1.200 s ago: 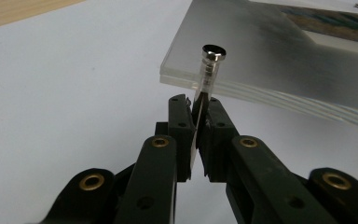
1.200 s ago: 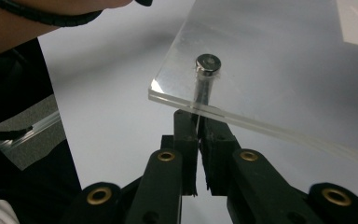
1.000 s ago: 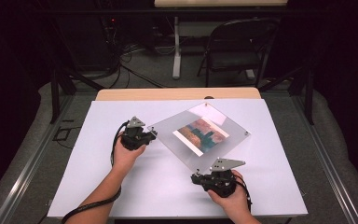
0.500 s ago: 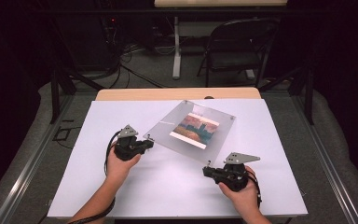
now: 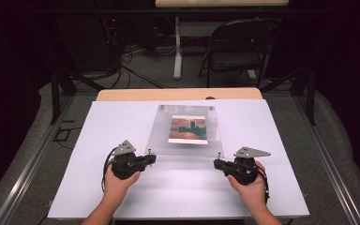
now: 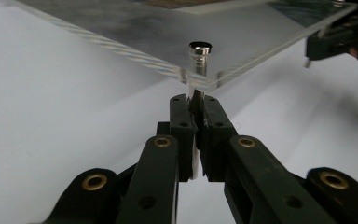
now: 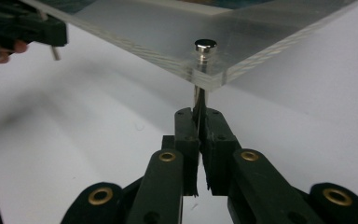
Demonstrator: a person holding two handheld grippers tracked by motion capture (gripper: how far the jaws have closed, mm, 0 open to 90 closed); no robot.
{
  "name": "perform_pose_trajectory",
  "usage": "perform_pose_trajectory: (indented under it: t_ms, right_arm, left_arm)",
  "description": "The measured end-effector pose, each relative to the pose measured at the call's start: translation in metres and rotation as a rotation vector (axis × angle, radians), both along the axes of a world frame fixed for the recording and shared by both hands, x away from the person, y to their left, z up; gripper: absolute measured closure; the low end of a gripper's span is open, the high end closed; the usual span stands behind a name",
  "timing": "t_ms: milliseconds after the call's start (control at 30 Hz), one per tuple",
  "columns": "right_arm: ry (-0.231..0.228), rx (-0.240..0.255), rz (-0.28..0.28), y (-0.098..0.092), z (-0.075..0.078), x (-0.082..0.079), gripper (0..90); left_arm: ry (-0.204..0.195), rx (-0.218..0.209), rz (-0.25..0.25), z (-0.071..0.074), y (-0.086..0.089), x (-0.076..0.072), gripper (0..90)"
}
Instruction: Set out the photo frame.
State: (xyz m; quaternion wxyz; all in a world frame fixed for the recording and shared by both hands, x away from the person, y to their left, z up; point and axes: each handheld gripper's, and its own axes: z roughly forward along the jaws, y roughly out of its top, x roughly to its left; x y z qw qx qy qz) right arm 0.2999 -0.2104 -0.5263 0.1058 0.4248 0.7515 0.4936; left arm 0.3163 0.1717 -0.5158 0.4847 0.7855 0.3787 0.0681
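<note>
A clear acrylic picture frame (image 5: 187, 140) holding a small sunset picture (image 5: 188, 129) lies square over the white table (image 5: 98, 131). My left gripper (image 5: 151, 157) is shut on the metal standoff pin (image 6: 199, 51) at the frame's near left corner, and in the left gripper view the jaws (image 6: 196, 107) pinch the pin's shaft below the acrylic. My right gripper (image 5: 217, 163) is shut on the pin (image 7: 205, 49) at the near right corner, where the jaws (image 7: 199, 114) clamp the shaft the same way. Each gripper view shows the other gripper farther off (image 6: 335, 42) (image 7: 28, 28).
A wooden tabletop edge (image 5: 178, 93) runs behind the white table. A folding chair (image 5: 243, 47) and a table leg (image 5: 178, 51) stand on the floor beyond, with cables (image 5: 131, 61) lying nearby. Bare white surface lies on both sides of the frame.
The frame has turned from a diagonal lie to square with the table. Both hands moved toward the near edge, the left one leftward-down and the right one to the right.
</note>
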Motion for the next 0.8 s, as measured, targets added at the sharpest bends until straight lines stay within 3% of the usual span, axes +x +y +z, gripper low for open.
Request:
perform_pose_trajectory:
  t_ms: [167, 467, 800]
  right_arm:
    - [0.002, -0.009, -0.022, 0.000, -0.002, 0.008, 85.7]
    - [-0.014, -0.018, 0.009, 0.013, 0.001, 0.013, 85.7]
    - [-0.007, -0.007, -0.023, 0.011, 0.003, 0.031, 85.6]
  left_arm:
    - [-0.002, 0.009, -0.002, -0.001, 0.000, -0.008, 85.0]
    - [0.002, -0.006, 0.055, -0.007, 0.012, 0.006, 85.1]
    - [0.009, -0.013, 0.084, -0.006, 0.005, 0.028, 85.0]
